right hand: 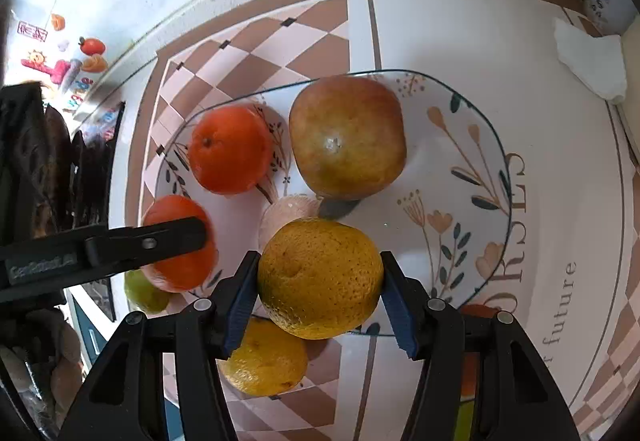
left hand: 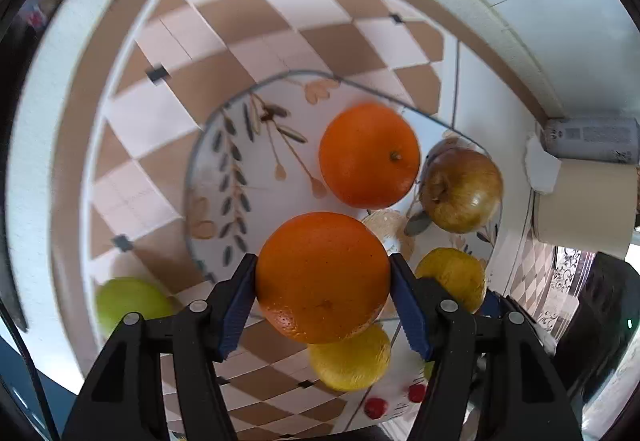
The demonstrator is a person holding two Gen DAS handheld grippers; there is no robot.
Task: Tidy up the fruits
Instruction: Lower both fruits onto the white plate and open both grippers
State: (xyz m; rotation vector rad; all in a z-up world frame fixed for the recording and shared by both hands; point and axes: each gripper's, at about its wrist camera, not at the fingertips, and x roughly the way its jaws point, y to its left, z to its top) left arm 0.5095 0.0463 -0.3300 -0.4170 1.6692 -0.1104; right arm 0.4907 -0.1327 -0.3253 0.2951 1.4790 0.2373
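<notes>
Glossy glazed plate (right hand: 472, 145); dimpled, slightly shiny orange (left hand: 322, 277) and rough-pitted yellow citrus (right hand: 319, 277); matt black plastic grippers with ribbed blue pads (left hand: 409, 305); smooth printed cloth (right hand: 460, 37) at upper right.

The plate (right hand: 472, 169) is bare on its right half; orange (right hand: 230, 149) and apple (right hand: 346, 137) crowd the left.

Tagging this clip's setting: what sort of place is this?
Probably a home kitchen or dining corner. A patterned tablecloth covers a table against a wall, a floral plate holds fruit, and colourful magnets sit on what looks like a fridge door.
</notes>
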